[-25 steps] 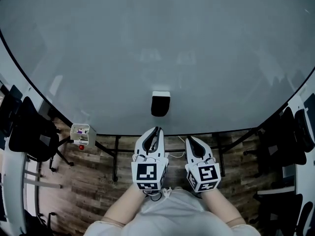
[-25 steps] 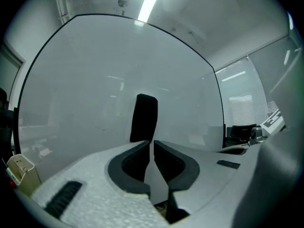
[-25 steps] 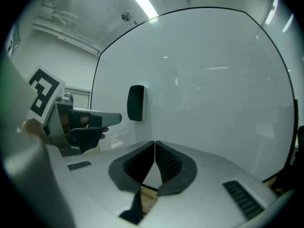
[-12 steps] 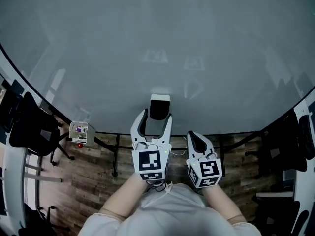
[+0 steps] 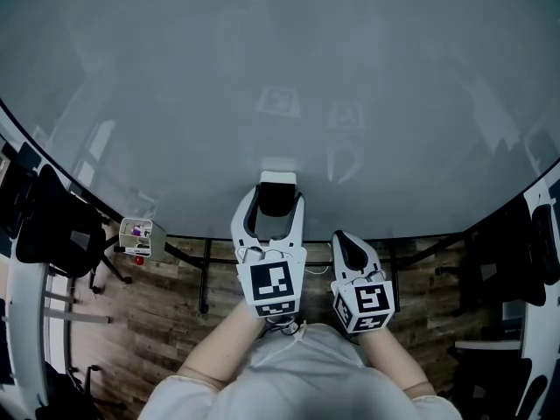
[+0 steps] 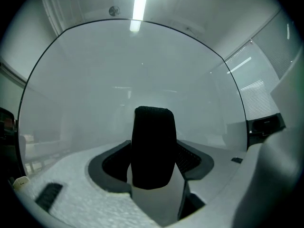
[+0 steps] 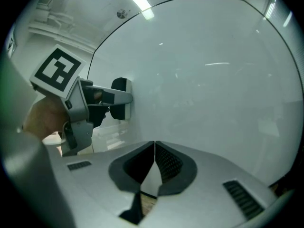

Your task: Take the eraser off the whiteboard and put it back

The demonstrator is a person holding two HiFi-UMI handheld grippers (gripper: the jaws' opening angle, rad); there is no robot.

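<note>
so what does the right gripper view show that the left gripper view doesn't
Only the right gripper view: the left gripper seen from the side, with its marker cube and the hand holding it; also the right gripper, jaws shut together with nothing between them.

Only the left gripper view: the eraser head-on, its dark face standing between the left jaws, which are opening and not pressing on it.

Both: the whiteboard, the eraser stuck on it, and a ceiling light strip.
</note>
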